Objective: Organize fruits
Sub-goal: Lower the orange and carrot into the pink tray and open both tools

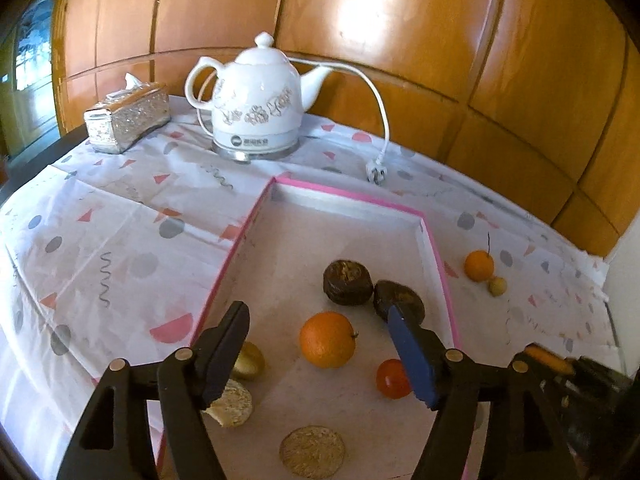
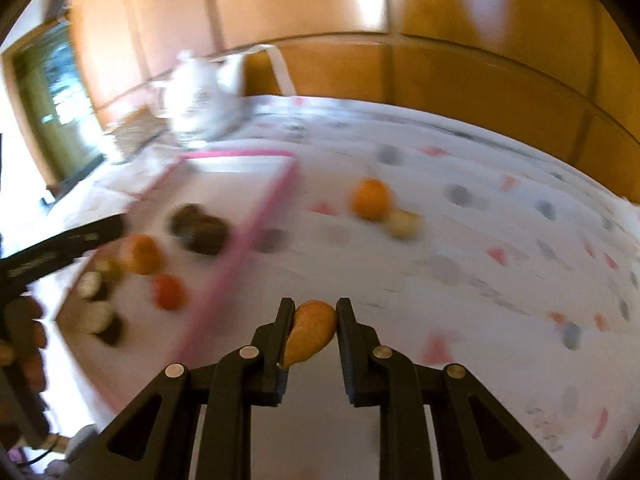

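A pink-rimmed white box (image 1: 352, 196) lies on the table. In it are an orange (image 1: 327, 339), a small red fruit (image 1: 391, 378), two dark brown fruits (image 1: 347, 282), a golden fruit (image 1: 250, 361) and two pale round pieces (image 1: 312, 452). My left gripper (image 1: 320, 344) is open and empty above the box, its fingers either side of the orange. My right gripper (image 2: 314, 322) is shut on a brown pear-shaped fruit (image 2: 310, 334), held above the cloth right of the box (image 2: 248, 240). A small orange (image 2: 370, 199) and a pale small fruit (image 2: 402, 223) lie on the cloth outside the box.
A white electric kettle (image 1: 256, 100) with a loose cord and plug (image 1: 376, 172) stands behind the box. A silver tissue box (image 1: 128, 118) sits at the back left. A wooden panelled wall (image 1: 440, 40) runs behind the table. The right wrist view is blurred.
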Tool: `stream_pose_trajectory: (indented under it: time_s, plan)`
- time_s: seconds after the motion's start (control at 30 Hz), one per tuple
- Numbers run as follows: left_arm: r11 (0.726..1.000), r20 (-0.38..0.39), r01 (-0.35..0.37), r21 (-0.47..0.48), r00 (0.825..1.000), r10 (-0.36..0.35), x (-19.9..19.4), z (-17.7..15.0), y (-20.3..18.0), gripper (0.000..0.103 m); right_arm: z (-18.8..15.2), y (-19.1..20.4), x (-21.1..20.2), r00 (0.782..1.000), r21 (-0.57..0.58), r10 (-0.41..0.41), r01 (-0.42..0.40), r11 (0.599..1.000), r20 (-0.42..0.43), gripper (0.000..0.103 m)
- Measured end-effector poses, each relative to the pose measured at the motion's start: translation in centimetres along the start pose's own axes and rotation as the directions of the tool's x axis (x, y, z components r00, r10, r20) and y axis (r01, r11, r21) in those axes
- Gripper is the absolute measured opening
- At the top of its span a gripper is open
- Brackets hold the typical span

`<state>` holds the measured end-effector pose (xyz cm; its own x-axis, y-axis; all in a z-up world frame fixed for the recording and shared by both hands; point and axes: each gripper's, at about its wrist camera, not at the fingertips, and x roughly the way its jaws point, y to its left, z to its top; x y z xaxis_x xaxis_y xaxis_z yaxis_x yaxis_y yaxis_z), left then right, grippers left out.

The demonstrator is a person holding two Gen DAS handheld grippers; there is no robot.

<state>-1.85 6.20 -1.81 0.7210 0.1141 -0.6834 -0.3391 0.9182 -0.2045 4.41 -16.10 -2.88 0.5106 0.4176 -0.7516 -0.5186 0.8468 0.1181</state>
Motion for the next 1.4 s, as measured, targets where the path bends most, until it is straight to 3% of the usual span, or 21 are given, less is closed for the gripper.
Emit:
stream_pose_trajectory:
  time_s: [0.07,0.2,0.4,0.8,0.93,1.4]
  plan:
    - [1.000,0.014,-0.009,0.000,1.000,0.009,-0.5,0.1,0.2,0.073,0.5,1.9,0.0,0.997,-0.017,0.074,-0.074,0.997,-0.001,0.021]
    - [1.000,0.017,-0.025,0.005,1.000,0.025,-0.9,0.1,0.3,0.073,0.9,4.7,0.4,0.989,-0.050,0.148,-0.149,0.988,-0.016,0.021]
    - [1.000,0.018,-0.026,-0.005,0.999,0.026,-1.1,0.0,0.6,0.074,1.3,7.4,1.3,0.980,-0.085,0.196,-0.198,0.976,-0.041,0.021]
    - [0.999,0.025,-0.040,-0.021,0.999,0.041,-1.5,0.2,1.1,0.074,1.7,8.7,2.3,0.971,-0.088,0.227,-0.233,0.969,-0.071,0.022]
    - [0.999,0.025,-0.042,-0.022,0.999,0.042,-1.6,0.1,1.1,0.074,1.9,8.9,2.3,0.969,-0.075,0.236,-0.241,0.968,-0.067,0.028]
    - [1.000,0.023,-0.031,-0.001,0.999,0.031,-1.7,0.0,0.2,0.074,1.1,7.1,1.3,0.982,-0.022,0.188,-0.189,0.982,-0.017,0.028]
